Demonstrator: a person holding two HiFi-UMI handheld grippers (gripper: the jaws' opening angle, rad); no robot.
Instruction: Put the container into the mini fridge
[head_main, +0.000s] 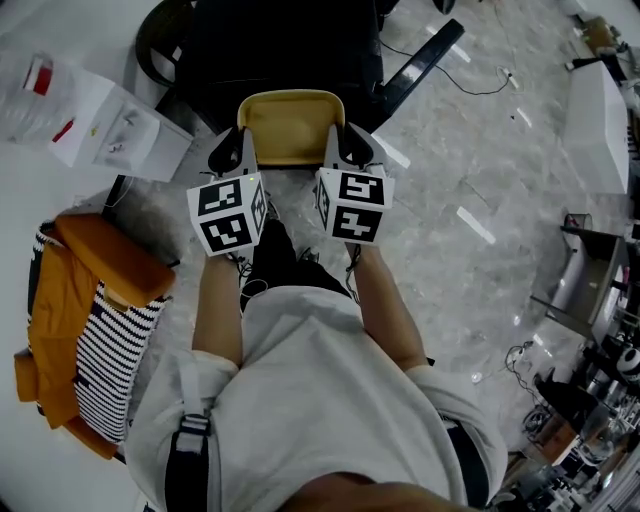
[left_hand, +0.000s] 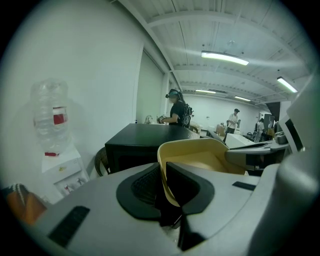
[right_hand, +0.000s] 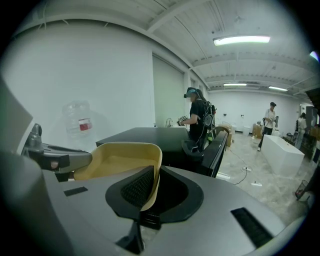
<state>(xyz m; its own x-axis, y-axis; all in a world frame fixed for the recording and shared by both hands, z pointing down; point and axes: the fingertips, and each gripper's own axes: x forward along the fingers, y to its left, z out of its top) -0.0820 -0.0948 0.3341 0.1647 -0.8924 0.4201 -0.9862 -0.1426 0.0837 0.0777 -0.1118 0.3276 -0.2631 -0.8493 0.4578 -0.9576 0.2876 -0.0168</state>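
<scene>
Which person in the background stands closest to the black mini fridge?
The person in dark clothes wearing a backpack, right behind the mini fridge; the others, like the one in a light top, stand far down the hall.

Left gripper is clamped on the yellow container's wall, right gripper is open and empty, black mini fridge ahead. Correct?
Not quite. The right gripper is not open and empty: the right gripper view shows its jaws shut on the yellow container's right wall. The rest holds: the left gripper is clamped on the opposite wall, and the black mini fridge stands ahead.
</scene>
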